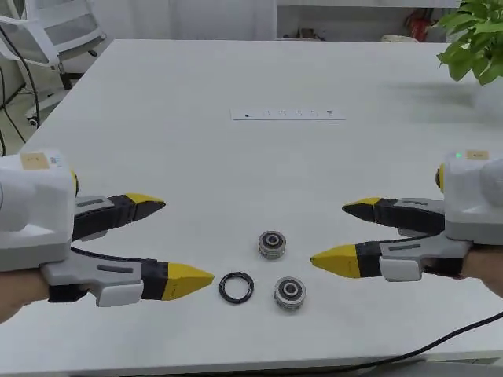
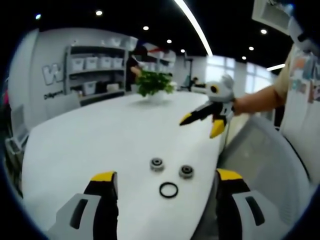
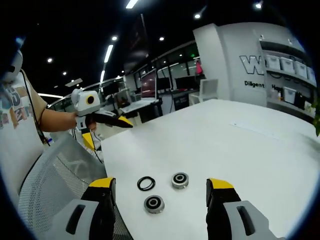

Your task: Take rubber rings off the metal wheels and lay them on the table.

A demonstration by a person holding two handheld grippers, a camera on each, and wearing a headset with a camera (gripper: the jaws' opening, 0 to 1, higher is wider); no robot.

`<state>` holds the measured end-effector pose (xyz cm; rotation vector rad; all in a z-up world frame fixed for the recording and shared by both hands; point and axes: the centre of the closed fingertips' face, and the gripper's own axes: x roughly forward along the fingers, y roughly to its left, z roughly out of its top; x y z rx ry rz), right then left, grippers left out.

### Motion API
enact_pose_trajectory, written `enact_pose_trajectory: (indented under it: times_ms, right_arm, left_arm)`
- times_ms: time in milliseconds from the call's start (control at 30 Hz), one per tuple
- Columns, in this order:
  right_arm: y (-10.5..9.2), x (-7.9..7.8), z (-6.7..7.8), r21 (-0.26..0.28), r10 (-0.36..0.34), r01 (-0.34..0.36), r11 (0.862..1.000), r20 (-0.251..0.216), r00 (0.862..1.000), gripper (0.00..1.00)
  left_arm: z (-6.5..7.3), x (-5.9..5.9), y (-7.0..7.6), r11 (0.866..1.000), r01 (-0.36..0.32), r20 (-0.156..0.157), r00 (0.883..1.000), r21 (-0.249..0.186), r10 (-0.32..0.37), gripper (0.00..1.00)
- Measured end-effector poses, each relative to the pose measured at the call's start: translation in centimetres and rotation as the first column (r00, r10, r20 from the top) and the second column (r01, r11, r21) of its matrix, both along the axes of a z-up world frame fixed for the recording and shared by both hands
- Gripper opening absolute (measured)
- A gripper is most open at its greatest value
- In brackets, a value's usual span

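The left gripper (image 1: 186, 240), a grey body with black jaws and yellow tips, hovers above the white table (image 1: 157, 118) at the left of the head view. Its jaws are spread wide with nothing between them, and the tips point right. The right gripper (image 1: 328, 234), of the same build, hovers at the right with its tips pointing left, jaws likewise wide and empty. The two grippers face each other, well apart, with the work items between them.

One loose black rubber ring (image 1: 236, 287) lies flat on the table near the front edge. It is close to the left gripper's nearer tip, with a gap between them. The near metal wheel (image 1: 289, 291) lies flat just right of the ring, not touching it. The far metal wheel (image 1: 272, 244) lies flat a little further back, apart from both. Whether either wheel carries a rubber ring cannot be determined.

In the left gripper view, the ring (image 2: 168, 190) lies ahead of the open left gripper (image 2: 166, 175), with the near wheel (image 2: 186, 171) and far wheel (image 2: 157, 164) beyond. The right gripper (image 2: 199, 128) hangs further off.

In the right gripper view, the near wheel (image 3: 154, 203), far wheel (image 3: 180, 180) and ring (image 3: 146, 183) lie ahead of the open right gripper (image 3: 160, 183).

A leafy green plant (image 1: 475, 39) stands at the table's far right corner.
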<state>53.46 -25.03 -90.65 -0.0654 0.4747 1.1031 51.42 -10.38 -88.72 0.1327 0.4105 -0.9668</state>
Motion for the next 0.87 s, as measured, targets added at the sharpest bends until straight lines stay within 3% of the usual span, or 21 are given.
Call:
enact_pose_trajectory:
  times_ms: [200, 600, 867]
  right_arm:
    - [-1.1, -0.4, -0.4, -0.044, -0.004, 0.006, 0.999, 0.038, 0.999, 0.77]
    - [-2.0, -1.6, -0.3, -0.084, 0.011, -0.004, 0.996, 0.09, 0.996, 0.83]
    - [-3.1, -2.2, -1.2, -0.127, 0.01, 0.003, 0.992, 0.104, 0.995, 0.85]
  left_arm:
    - [0.2, -0.5, 0.1, 1.0, -0.013, 0.002, 1.0, -0.022, 0.013, 0.85]
    - [-0.4, -1.3, 0.9, 0.999, -0.042, 0.004, 0.999, -0.01, 0.042, 0.86]
    - [-0.3, -1.6, 1.4, 0.998, -0.066, 0.001, 0.998, -0.019, 0.066, 0.86]
